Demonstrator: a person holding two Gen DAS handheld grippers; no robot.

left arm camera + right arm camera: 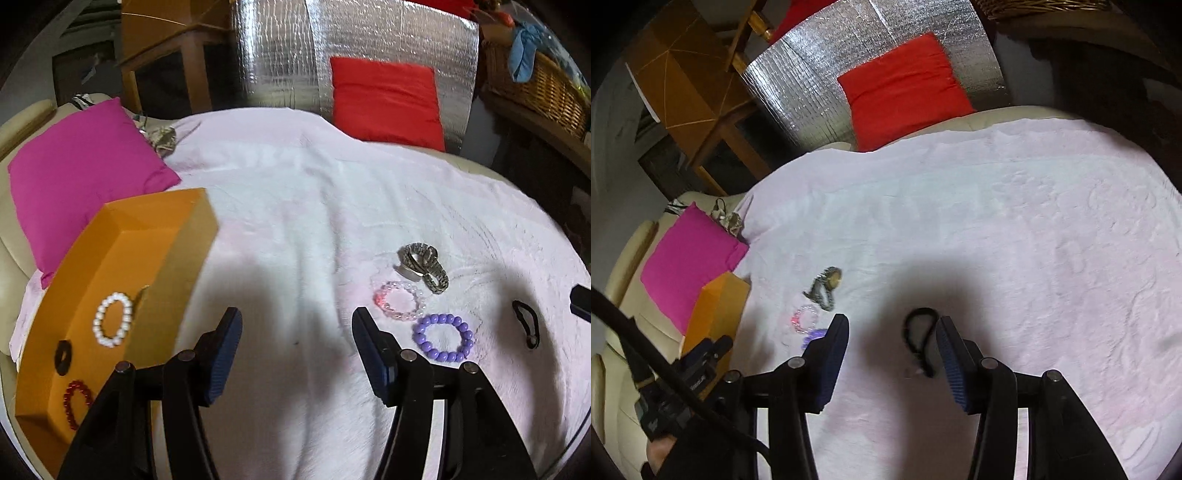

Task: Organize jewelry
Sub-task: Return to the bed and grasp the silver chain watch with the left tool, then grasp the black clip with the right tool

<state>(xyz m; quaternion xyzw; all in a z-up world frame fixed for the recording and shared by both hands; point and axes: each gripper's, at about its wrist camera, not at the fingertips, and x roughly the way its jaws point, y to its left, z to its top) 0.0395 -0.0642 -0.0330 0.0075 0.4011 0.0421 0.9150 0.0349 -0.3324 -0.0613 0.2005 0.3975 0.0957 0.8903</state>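
The left gripper [297,354] is hovering with its fingers spread wide and holding nothing, only bare towel [295,221] between them. The right gripper [892,363] is likewise gaping, its fingers straddling one black hair tie [919,338] without pressing it. Lying on the towel are a watch [423,266], a pink bracelet [399,300] and a purple bracelet [443,338]. The orange box [110,280] is holding three pieces: a white bracelet [112,325], a red bracelet [77,402] and a black ring [62,357].

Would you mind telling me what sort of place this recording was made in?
Probably a home living room: a cream sofa covered with a pale pink towel, a magenta cushion and a red cushion, plus a wicker basket.
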